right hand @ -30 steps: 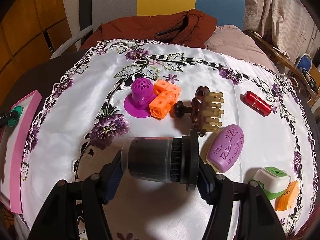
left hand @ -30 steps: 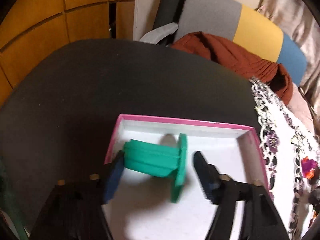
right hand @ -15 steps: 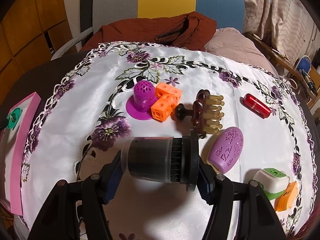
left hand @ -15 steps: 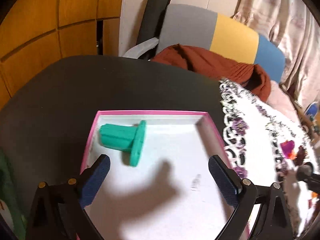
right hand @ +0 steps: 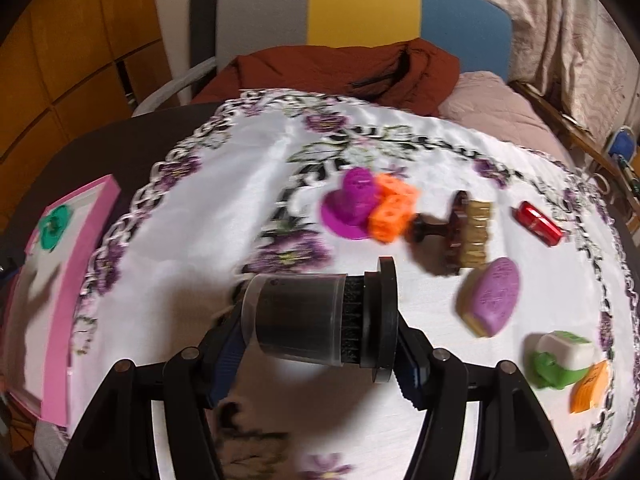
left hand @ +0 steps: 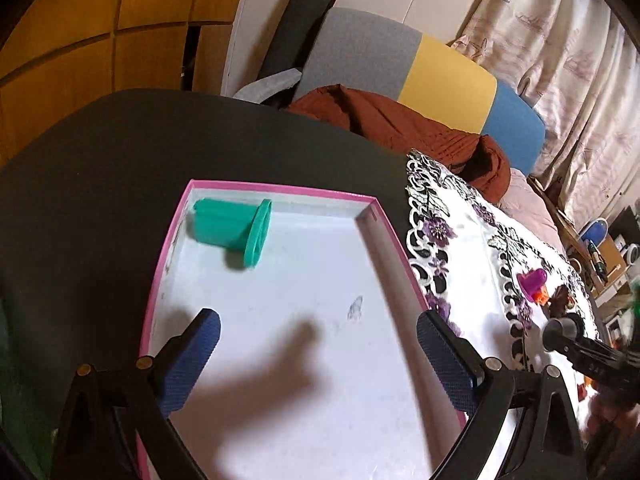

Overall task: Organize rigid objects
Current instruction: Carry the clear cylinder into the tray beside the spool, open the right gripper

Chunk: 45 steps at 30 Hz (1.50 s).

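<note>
Backing off, my left gripper [left hand: 318,354] has just spread its jaws wide and empty; the teal flanged plastic spool [left hand: 232,230] now lies on its side in the far-left corner of the pink-rimmed white tray [left hand: 374,216]. On the right wrist view, my right gripper [right hand: 320,354] clamps the dark cylindrical canister [right hand: 316,320] crosswise; that tray [right hand: 86,216] lies left.

Warm dim light, right-view motion blur
</note>
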{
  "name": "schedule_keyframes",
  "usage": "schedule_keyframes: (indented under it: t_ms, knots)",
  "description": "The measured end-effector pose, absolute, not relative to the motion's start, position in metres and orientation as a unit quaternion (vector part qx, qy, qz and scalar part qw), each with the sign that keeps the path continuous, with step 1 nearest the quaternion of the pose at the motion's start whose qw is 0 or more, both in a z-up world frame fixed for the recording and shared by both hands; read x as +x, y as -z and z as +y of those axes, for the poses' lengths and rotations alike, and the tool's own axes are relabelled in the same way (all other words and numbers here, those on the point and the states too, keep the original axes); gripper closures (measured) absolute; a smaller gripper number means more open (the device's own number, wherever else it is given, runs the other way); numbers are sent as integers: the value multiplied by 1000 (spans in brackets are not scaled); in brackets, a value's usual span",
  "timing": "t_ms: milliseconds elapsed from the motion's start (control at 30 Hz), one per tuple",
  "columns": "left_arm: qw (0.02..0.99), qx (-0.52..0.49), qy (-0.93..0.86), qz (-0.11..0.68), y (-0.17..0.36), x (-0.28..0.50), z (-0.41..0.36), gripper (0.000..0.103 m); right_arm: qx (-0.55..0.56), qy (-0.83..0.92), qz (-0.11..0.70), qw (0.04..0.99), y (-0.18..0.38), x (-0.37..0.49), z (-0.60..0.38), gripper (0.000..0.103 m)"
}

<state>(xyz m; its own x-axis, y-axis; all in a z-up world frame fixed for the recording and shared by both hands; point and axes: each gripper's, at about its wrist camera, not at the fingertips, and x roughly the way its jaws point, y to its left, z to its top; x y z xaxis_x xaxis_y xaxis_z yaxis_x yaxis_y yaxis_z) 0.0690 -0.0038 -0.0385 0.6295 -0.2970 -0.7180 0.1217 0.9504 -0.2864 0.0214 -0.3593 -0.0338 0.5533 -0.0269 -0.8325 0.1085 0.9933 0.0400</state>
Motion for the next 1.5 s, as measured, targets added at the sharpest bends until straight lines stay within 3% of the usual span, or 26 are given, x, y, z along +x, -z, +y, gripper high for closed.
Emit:
schedule_keyframes:
  t_ms: [767, 1267, 1500]
  knots:
    - [890, -121, 118, 424, 52, 32, 35, 3, -68, -156, 435, 884, 23, 112, -121, 38]
    - [885, -133, 125, 427, 50, 24, 38, 2, -47, -132, 498, 856, 60, 177, -90, 37]
    - [886, -133, 125, 426, 50, 22, 38, 2, -63, -138, 456, 877, 43, 158, -91, 35]
